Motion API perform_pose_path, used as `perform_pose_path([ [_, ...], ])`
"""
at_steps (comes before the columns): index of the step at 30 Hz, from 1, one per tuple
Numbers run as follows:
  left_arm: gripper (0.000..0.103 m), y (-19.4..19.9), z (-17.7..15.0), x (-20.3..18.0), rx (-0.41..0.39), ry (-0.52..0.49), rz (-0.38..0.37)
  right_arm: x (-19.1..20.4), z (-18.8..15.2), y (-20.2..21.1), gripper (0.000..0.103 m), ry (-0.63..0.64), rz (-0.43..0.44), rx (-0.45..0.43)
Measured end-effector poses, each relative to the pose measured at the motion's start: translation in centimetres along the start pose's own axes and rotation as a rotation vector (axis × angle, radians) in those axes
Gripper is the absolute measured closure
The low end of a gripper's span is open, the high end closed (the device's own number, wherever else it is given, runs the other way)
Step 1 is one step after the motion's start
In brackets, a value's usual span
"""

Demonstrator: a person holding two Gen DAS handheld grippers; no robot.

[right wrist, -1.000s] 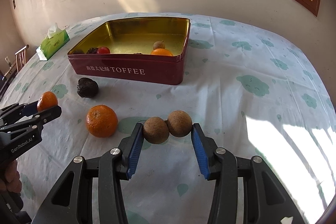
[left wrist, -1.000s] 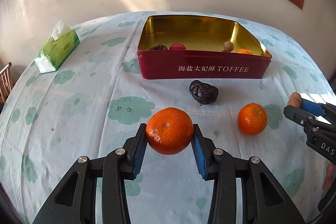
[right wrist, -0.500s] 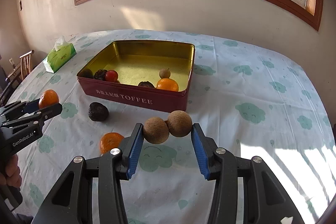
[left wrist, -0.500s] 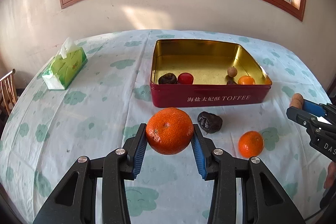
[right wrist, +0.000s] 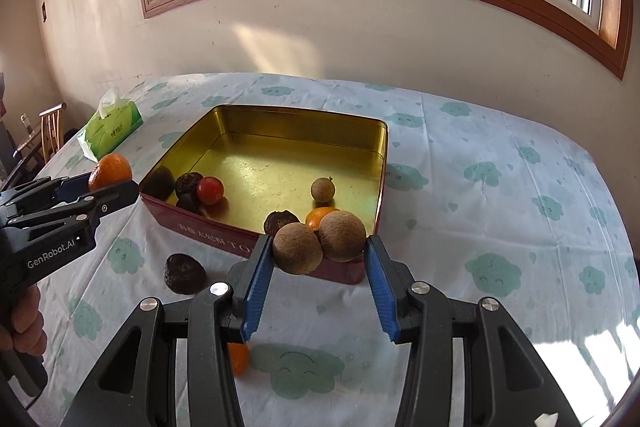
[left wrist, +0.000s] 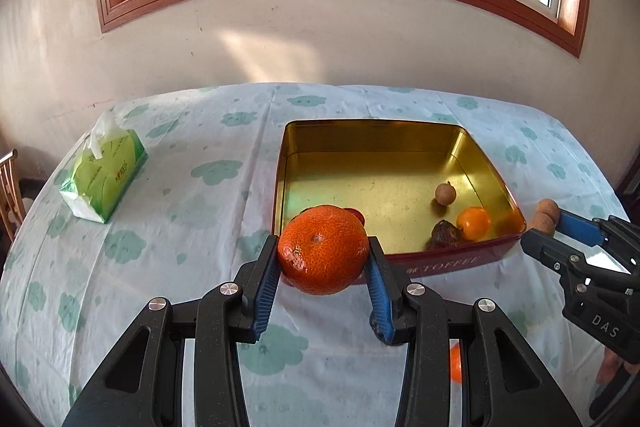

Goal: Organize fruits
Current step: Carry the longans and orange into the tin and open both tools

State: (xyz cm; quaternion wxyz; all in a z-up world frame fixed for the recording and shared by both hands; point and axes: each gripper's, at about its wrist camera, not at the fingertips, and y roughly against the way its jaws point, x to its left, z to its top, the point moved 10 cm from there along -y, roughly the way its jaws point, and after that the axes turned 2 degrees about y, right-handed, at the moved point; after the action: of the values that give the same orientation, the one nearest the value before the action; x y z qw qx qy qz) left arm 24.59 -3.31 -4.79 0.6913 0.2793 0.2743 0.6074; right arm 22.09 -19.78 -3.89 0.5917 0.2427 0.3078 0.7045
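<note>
My left gripper (left wrist: 323, 281) is shut on a large tangerine (left wrist: 322, 250), held above the near left corner of the red TOFFEE tin (left wrist: 460, 263). My right gripper (right wrist: 318, 269) is shut on two brown longans (right wrist: 320, 241), held over the tin's (right wrist: 224, 233) near right corner. Inside the tin lie a longan (right wrist: 322, 189), a small orange (left wrist: 473, 223), a cherry tomato (right wrist: 211, 190) and dark wrinkled fruits (right wrist: 188, 185). On the cloth a dark fruit (right wrist: 185, 273) and a small orange (right wrist: 239, 358) lie in front of the tin.
A green tissue pack (left wrist: 104, 175) stands at the table's left side. A wooden chair (right wrist: 44, 131) is beyond the left edge. The wall and window are behind the table. Each gripper shows in the other's view, left (right wrist: 96, 195) and right (left wrist: 548, 227).
Both grippers have risen and moved forward to the tin's near edge with their fruit held. The loose dark fruit and small orange now lie below and behind them.
</note>
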Motion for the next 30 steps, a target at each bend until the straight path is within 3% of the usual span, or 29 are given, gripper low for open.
perform_pose_path([
  [9,0.061,-3.5,1.9,-0.1,0.032,-0.023,-0.005,-0.4,1.1,-3.5,0.06,-0.017,0.005,0.034],
  [19,0.061,-6.7,1.1,-0.6,0.082,-0.045,-0.003,-0.4,1.0,-6.1,0.06,-0.016,0.01,0.08],
  [30,0.06,-7.6,0.4,-0.3,0.106,-0.029,0.021,-0.1,0.9,-7.0,0.059,-0.011,0.009,0.085],
])
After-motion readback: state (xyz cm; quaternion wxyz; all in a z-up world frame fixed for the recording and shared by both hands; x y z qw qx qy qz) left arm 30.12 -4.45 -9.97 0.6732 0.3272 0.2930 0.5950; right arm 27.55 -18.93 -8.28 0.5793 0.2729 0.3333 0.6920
